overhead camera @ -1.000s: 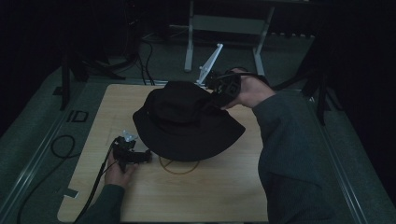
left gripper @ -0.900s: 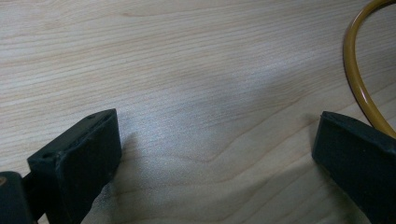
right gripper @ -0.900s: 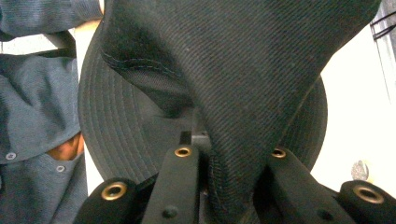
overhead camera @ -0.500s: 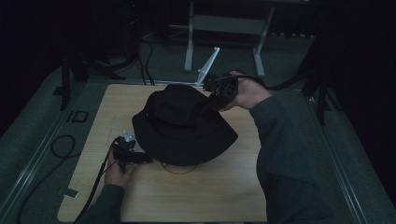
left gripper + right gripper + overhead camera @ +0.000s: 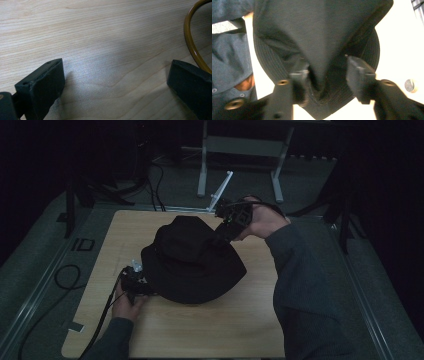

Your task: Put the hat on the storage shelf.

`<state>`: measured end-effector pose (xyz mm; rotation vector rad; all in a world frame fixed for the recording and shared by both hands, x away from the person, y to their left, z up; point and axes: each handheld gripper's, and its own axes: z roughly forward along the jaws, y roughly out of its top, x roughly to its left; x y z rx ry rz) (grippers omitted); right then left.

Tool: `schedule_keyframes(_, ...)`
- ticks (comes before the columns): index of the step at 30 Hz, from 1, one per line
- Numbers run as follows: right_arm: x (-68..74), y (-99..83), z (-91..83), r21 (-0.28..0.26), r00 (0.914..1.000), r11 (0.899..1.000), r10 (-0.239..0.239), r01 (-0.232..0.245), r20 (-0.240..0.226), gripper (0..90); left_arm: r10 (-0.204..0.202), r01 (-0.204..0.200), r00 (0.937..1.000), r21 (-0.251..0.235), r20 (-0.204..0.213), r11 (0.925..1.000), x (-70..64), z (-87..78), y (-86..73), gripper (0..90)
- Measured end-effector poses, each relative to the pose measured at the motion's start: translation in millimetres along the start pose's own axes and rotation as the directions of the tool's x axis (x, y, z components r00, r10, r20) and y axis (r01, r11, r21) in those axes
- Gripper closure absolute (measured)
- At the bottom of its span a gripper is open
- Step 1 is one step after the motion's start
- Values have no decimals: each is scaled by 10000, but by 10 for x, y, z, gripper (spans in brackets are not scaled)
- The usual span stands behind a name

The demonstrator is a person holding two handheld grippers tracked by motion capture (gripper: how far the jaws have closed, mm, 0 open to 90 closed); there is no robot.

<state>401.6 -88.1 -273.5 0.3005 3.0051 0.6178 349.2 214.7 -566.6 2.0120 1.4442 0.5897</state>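
A black brimmed hat [image 5: 190,260] lies on the wooden table [image 5: 240,325]. My right gripper [image 5: 223,231] comes in from the far right and is shut on a fold of the hat's crown. In the right gripper view the hat [image 5: 317,37] tents toward the right gripper [image 5: 327,80], with the fabric pinched between the jaws. My left gripper [image 5: 137,282] rests low at the hat's near-left brim. In the left gripper view the left gripper [image 5: 115,82] stands wide open over bare wood, with a yellow-brown cord loop [image 5: 190,42] beside the right jaw.
A metal stand [image 5: 240,145] and a slanted white bar [image 5: 220,190] are beyond the table's far edge. A black cable [image 5: 65,275] loops on the floor at the left. A small round metal disc [image 5: 409,85] sits on the tabletop.
The right gripper has shifted slightly left and toward me with the crown, and the hat has slid a little toward the left gripper. The left hand has stayed in place.
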Motion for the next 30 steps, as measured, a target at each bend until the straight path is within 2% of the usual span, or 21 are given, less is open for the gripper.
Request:
schedule_keyframes(5,-6,-13,13,282,9970,9967,751,-756,188,327,0,0,10000,1,3,10000,0,0,0,15)
schedule_keyframes(6,1,-16,6,244,9961,9966,780,-790,401,296,-1,1,10000,-1,-1,10000,0,0,0,15)
schedule_keyframes(10,8,-33,-26,68,9927,9956,931,-939,767,233,0,0,10000,2,4,10000,0,0,0,15)
schedule_keyframes(16,18,-88,-72,-109,9892,9948,1021,-1015,1056,202,2,-2,10000,3,2,10000,0,0,0,15)
schedule_keyframes(20,-26,-185,-78,-218,9862,9919,1267,-1251,1062,179,3,-3,10000,1,3,10000,1,0,0,15)
schedule_keyframes(25,-19,-293,-91,-364,9856,9922,1231,-1196,1162,171,2,-2,10000,-2,-4,10000,0,0,0,15)
schedule_keyframes(30,-18,-411,-107,-435,9805,9903,1365,-1316,1417,170,4,-4,10000,3,7,10000,1,0,1,15)
